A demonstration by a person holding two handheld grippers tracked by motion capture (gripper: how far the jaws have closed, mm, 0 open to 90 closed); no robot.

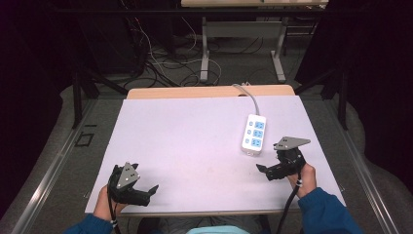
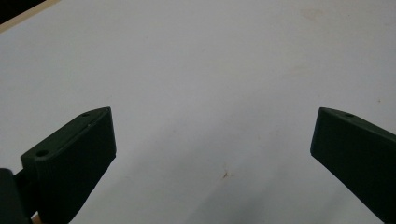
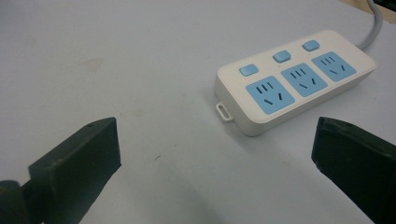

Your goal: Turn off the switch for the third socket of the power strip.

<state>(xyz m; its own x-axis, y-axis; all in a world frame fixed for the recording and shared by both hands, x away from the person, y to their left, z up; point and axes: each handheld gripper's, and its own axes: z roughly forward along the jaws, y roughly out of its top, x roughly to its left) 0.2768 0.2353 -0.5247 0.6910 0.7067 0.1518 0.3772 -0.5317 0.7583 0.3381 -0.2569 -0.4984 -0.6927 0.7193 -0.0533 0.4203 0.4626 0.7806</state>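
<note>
A white plastic power strip (image 1: 254, 134) with three blue sockets and a grey cable is laid flat on the white-covered table (image 1: 195, 146), towards its far right part. The right claw (image 1: 265, 172) is held just beside the strip's near end, jaws spread apart and empty. The left claw (image 1: 147, 192) is held well apart from the strip, jaws likewise wide apart over bare table.

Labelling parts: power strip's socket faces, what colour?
Light blue, on a white power strip; clearest in the right gripper view.

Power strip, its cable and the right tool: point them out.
Power strip (image 3: 299, 86), right gripper view, middle socket.
Cable (image 1: 253, 97), high view, grey length near the table's far edge.
Right tool (image 1: 269, 173), high view, between its tips.
</note>
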